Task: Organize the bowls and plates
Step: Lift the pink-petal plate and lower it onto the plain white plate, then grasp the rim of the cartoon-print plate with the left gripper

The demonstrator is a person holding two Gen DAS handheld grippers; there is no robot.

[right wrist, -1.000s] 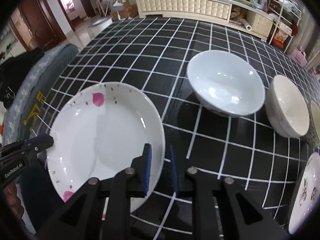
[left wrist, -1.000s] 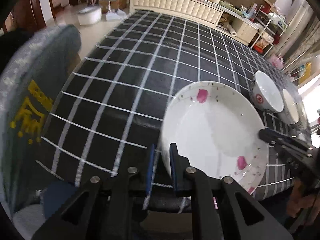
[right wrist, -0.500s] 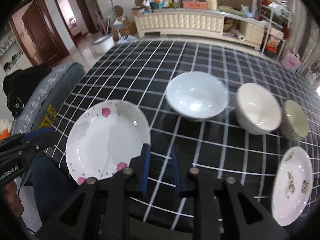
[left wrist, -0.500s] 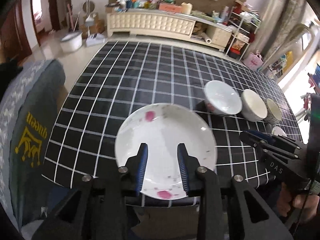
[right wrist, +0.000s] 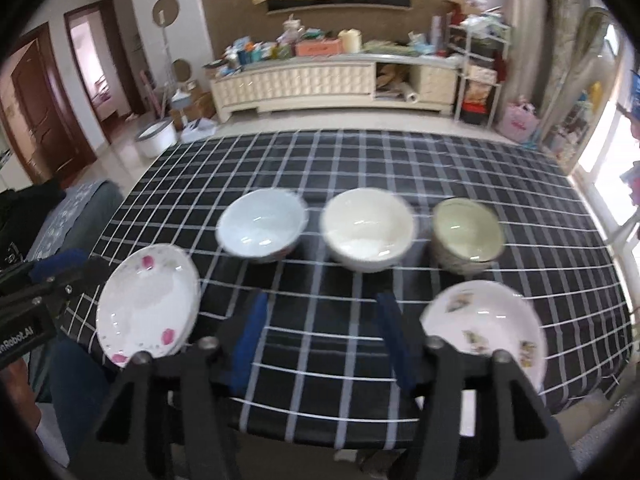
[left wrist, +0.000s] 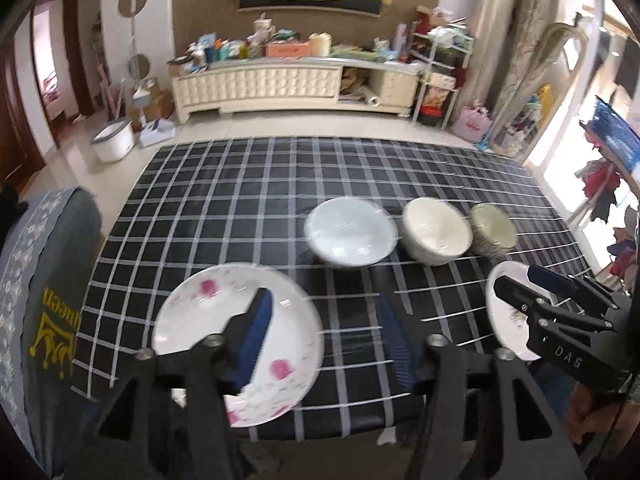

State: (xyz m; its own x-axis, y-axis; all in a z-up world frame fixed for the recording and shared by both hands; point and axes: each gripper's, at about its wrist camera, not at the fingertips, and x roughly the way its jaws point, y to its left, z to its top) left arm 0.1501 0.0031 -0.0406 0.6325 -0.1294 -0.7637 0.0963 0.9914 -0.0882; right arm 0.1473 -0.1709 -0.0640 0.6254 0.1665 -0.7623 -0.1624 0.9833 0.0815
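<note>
At seven o'clock of the left wrist view lies the pink-petalled plate (left wrist: pixel 240 344) on the checked tablecloth (left wrist: pixel 224 216), and the left gripper (left wrist: pixel 324 332) now hangs above it with its fingers spread wide and nothing between them; a second ago they were nearly shut at the plate's rim. At four o'clock the right gripper (left wrist: pixel 516 284) pokes in over a second plate (left wrist: pixel 506 316).

From the right wrist view, the right gripper (right wrist: pixel 322 336) has likewise gone from narrow to wide and drawn back, so the whole table shows. Three bowls run across the middle: pale blue bowl (right wrist: pixel 262 226) at eleven, cream bowl (right wrist: pixel 368 230) at centre, greenish bowl (right wrist: pixel 468 236) at one. The patterned plate (right wrist: pixel 486 328) sits at four.

I judge the petalled plate released and placed; stacking plates and nesting bowls remains.
</note>
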